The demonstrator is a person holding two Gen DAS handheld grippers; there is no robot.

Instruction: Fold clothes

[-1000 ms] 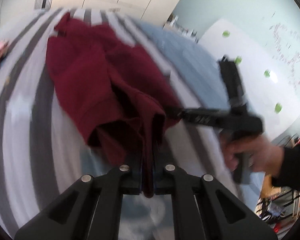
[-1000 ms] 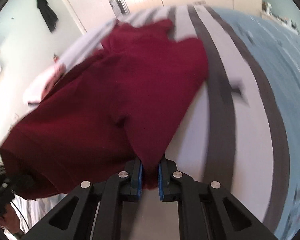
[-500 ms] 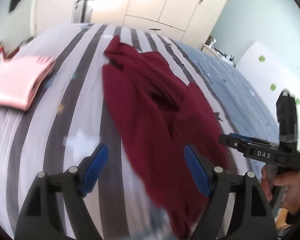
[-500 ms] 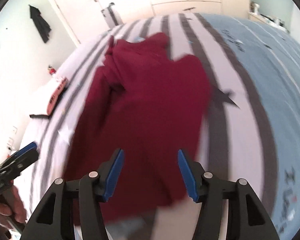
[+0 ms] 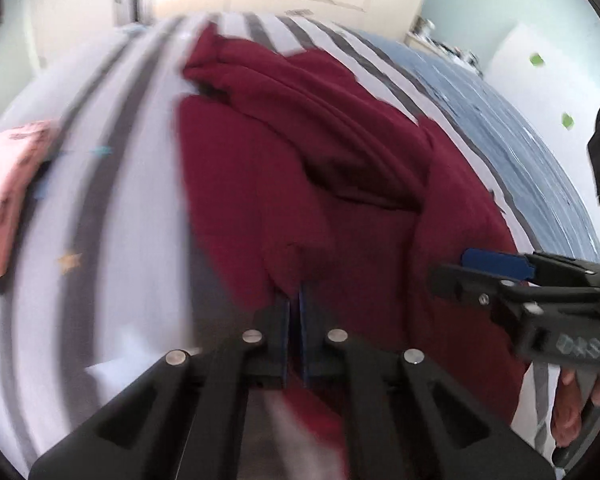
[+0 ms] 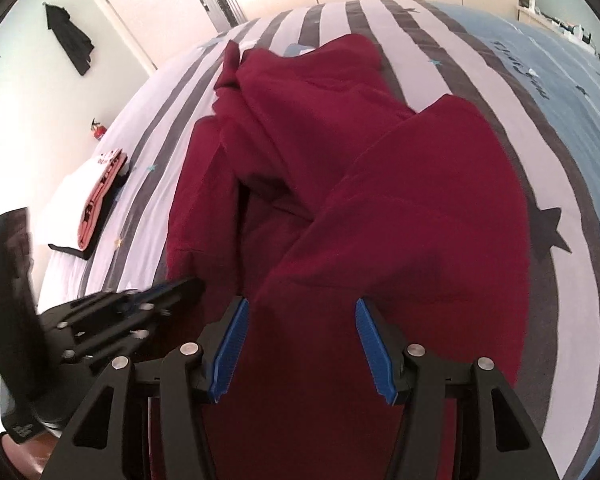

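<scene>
Maroon garment lies crumpled on striped bed. L wrist view: left tool pressed together, pinching near hem. R wrist view: right tool spread, over garment's near part; pink folded stack far left.

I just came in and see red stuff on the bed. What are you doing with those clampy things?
A person is folding a dark red garment on a striped bed, using a hand-held gripper in each hand. The left hand-held gripper is shut on the garment's near edge. The right hand-held gripper is open just above the cloth, holding nothing. The garment lies rumpled, not yet neatly folded. A folded pink item sits off to the side.
</scene>
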